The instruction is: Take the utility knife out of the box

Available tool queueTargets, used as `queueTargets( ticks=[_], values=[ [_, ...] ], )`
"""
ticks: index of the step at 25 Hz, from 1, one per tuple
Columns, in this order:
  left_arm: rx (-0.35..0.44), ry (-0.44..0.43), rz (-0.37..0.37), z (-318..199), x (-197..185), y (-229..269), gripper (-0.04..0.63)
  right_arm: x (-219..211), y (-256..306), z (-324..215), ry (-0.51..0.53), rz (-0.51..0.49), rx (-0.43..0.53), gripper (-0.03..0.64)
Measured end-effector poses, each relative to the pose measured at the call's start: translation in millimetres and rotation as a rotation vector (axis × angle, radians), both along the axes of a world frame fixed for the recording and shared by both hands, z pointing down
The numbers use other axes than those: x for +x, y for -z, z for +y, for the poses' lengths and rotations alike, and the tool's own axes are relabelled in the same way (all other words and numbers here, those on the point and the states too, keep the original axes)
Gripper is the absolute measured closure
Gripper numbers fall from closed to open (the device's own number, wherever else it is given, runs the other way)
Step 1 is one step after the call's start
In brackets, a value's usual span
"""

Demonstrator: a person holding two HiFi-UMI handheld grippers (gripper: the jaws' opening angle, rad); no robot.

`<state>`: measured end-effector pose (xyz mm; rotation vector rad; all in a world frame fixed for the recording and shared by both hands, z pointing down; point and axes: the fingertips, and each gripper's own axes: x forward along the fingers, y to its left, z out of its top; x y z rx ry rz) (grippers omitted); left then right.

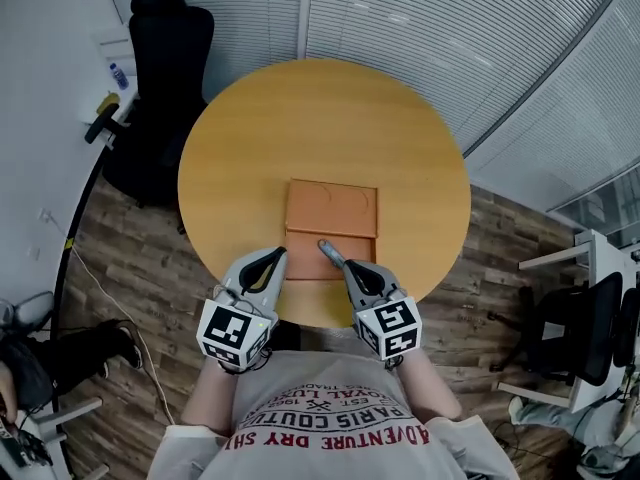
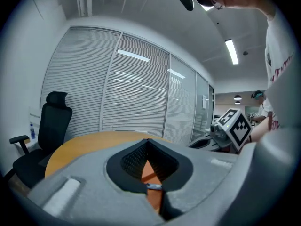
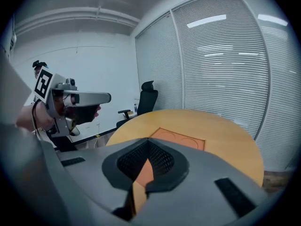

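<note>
On the round table point(image 1: 300, 118) lies an orange box point(image 1: 331, 210).

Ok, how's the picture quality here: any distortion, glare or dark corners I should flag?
Head view: evenly lit and sharp on the box and round table, though the wide lens bows the blinds into curves. Left gripper view: black vignette round the edges, ceiling light strip blown out white. Right gripper view: same black vignette, bright streaks across the blinds.
</note>
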<state>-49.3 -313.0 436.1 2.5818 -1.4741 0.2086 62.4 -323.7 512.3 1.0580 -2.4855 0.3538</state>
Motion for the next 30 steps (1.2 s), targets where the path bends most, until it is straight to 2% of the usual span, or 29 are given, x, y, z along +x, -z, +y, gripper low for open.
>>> queueTargets(
  ticks=[10,11,12,13,15,20,23,27,30],
  values=[
    [-0.063,-0.077,0.032,-57.4,-34.9,-40.7,0.600,-17.3,-112.3,-47.3,-0.030,0.214,-0.256,0.607],
    [-0.071,-0.082,0.033,-61.0,-37.2,-45.3,0.600,-17.1,-124.0,-50.1,-0.026,0.232,-0.280,0.598],
    [-0.079,-0.085,0.033,-64.2,-39.5,-49.8,0.600,-17.0,-134.5,-52.5,-0.021,0.249,-0.303,0.531],
    [-0.088,-0.088,0.034,-66.9,-41.9,-54.1,0.600,-16.8,-143.8,-55.1,-0.020,0.265,-0.321,0.509],
    [-0.105,-0.098,0.038,-71.4,-46.2,-62.2,0.600,-16.8,-159.0,-61.0,-0.020,0.298,-0.352,0.505],
    [-0.164,-0.105,0.054,-80.2,-57.5,-86.3,0.600,-21.4,-191.4,-61.0,0.031,0.399,-0.463,0.440],
    [-0.195,-0.108,0.056,-83.1,-60.7,-99.3,0.600,-20.0,-204.5,-61.2,0.059,0.470,-0.488,0.420],
    [-0.216,-0.106,0.063,-87.9,-64.2,-108.1,0.600,-14.0,-215.1,-63.6,0.072,0.569,-0.475,0.427],
    [-0.222,-0.096,0.071,-91.4,-69.5,-111.7,0.600,-15.6,-219.8,-63.4,0.070,0.575,-0.484,0.445]
  ],
)
